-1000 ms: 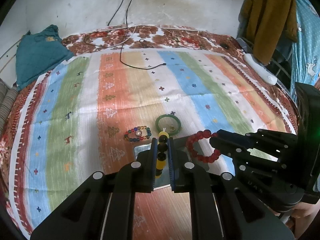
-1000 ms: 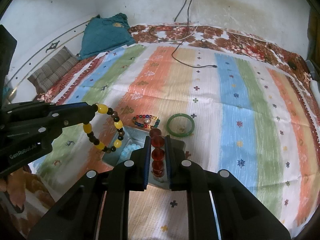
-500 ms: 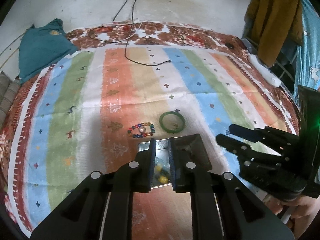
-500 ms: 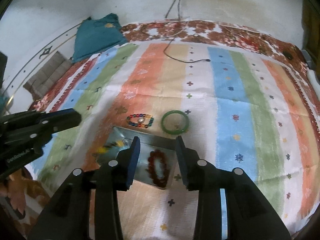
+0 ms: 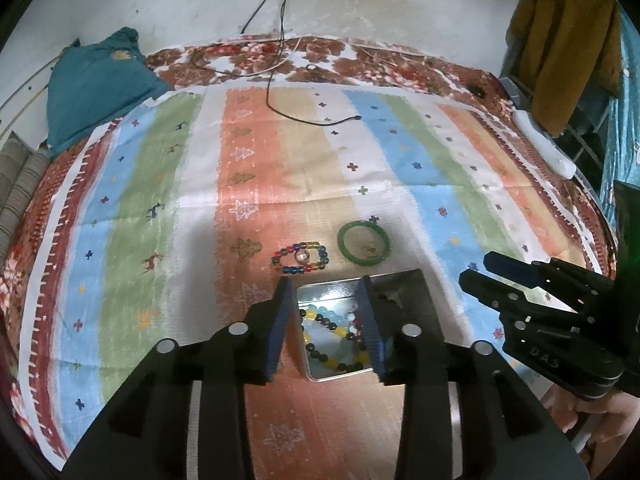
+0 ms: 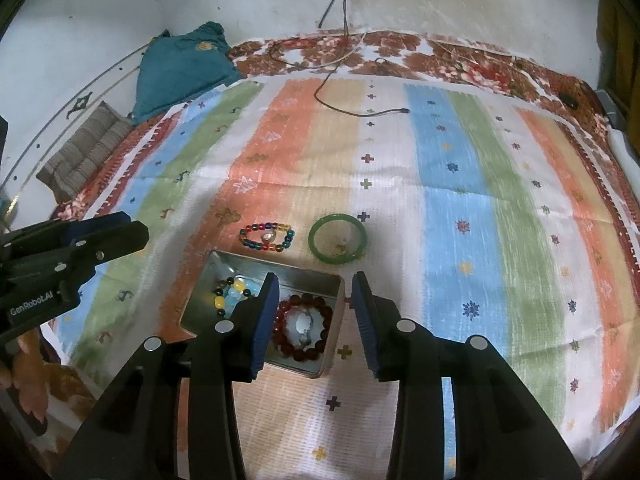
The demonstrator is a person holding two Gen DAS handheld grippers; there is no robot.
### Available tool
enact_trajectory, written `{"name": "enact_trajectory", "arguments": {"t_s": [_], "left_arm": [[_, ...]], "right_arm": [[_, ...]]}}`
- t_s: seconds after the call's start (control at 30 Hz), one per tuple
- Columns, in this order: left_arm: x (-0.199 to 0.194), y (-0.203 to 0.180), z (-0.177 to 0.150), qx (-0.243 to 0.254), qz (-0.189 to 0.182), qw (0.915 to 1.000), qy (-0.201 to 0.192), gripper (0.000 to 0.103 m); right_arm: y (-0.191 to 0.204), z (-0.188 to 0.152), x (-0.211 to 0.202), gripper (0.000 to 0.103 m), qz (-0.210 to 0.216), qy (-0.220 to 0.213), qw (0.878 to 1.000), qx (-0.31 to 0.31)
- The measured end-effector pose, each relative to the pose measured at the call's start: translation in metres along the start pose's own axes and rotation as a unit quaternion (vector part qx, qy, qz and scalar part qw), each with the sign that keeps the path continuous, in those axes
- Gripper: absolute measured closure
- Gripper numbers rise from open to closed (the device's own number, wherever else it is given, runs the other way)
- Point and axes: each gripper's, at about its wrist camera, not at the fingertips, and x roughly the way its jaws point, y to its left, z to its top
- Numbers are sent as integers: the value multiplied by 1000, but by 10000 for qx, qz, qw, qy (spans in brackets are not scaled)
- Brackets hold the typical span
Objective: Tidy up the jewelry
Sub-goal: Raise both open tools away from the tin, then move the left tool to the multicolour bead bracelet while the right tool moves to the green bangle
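A shallow metal tin point(image 5: 336, 377) point(image 6: 202, 304) lies on the striped cloth. In it rest a yellow-and-black bead bracelet point(image 5: 340, 332) point(image 6: 239, 286) and a dark red bead bracelet point(image 6: 326, 316). My left gripper point(image 5: 325, 282) point(image 6: 134, 226) hovers over the tin's left part, its jaws opening with nothing between the pads. Over the red bracelet, my right gripper point(image 6: 315, 280) point(image 5: 476, 267) stands open and empty. Just beyond the tin lie a multicoloured bead bracelet point(image 5: 297, 269) point(image 6: 256, 226) and a green bangle point(image 5: 362, 262) point(image 6: 313, 240).
A black cable point(image 5: 280, 108) trails from the wall onto the cloth. A teal cloth point(image 5: 96, 88) and a folded grey cushion point(image 6: 80, 156) sit at the far left. A white power strip point(image 5: 544, 148) and hanging clothes point(image 5: 568, 40) are at the right edge.
Each gripper was shut on a bracelet above the tin. Both bracelets dropped into the tin, the right jaws parting first, then the left.
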Motion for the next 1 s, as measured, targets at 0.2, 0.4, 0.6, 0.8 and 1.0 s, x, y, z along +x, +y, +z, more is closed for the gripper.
{"name": "enact_trajectory", "arguments": {"t_s": [0.2,0.4,0.6,0.8,1.0], "left_arm": [[11,5,2,-62,50,9999,109,58],[31,23,12,-408,150,9985,338,49],[54,30,21,-398,333,9969,588,45],[75,40,29,-457,355,9948,834,43],[98,47,34,-494,347,9921,1103,42]], "right_arm": [[-4,4,5,55,-44,48,10000,44],[-13,15,16,47,-143,141,9997,161],[-20,27,33,35,-185,262,9993,201],[-28,36,55,33,-224,482,9983,239],[-32,43,70,33,-252,631,9975,196]]}}
